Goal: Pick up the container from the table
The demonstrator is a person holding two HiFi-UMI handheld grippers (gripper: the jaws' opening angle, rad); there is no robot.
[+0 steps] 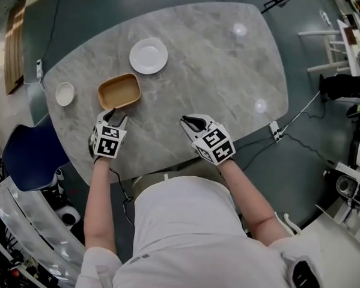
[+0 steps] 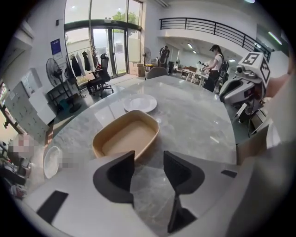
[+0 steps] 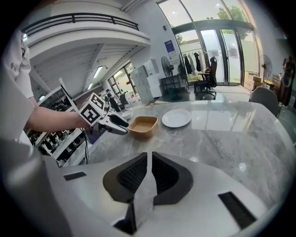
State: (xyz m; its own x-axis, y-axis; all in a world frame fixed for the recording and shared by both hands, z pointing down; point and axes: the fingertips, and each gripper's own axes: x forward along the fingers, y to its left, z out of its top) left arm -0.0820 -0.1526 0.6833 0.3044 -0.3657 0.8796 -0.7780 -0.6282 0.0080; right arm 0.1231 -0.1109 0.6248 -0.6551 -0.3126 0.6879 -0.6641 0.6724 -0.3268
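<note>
The table [image 1: 231, 83] is showing grey marble with paler veins running through it. On it the container [image 1: 119, 91] is glowing a plain tan, slightly lighter inside. Just beyond the container a plate [image 1: 148, 55] is gleaming plain white, and left of the container a small bowl [image 1: 64, 94] is showing white too. Near the container, the left gripper [image 1: 116, 114] and the right gripper [image 1: 190, 121] are showing pale grey shells, black jaw pads and black-and-white square markers. A chair [image 1: 32, 154] is showing dark blue.

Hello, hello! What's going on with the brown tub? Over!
Left gripper open, empty, by the tan container's near rim. Right gripper shut, empty, over the table. Container not yet lifted. Nothing blocking.
</note>
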